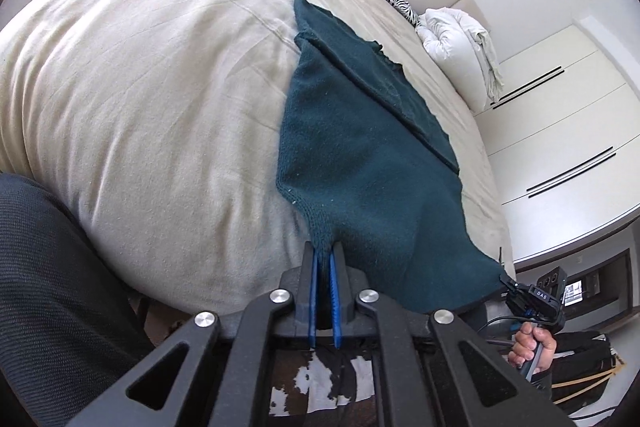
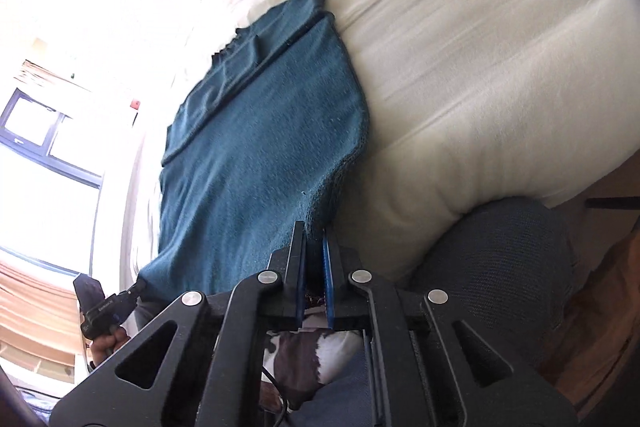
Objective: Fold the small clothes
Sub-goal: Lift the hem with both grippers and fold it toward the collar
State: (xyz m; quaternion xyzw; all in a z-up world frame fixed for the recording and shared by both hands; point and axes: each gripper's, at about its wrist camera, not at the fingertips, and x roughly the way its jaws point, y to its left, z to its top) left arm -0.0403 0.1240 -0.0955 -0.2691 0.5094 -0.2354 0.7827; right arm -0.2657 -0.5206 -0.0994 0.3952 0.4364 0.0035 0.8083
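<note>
Left tool (image 1: 324,254): jaws pinched shut on a near corner of the teal garment (image 1: 360,155), pointing steeply down. Right tool (image 2: 314,233): same, jaws clamped on the other near corner, angled down. Each seen from the other's camera, gripped by a hand (image 1: 530,345) at its handle.

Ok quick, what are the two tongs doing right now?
Left tongs: closed, pinching one near corner of the teal sweater.
Right tongs: closed, pinching the sweater's other near corner.
</note>
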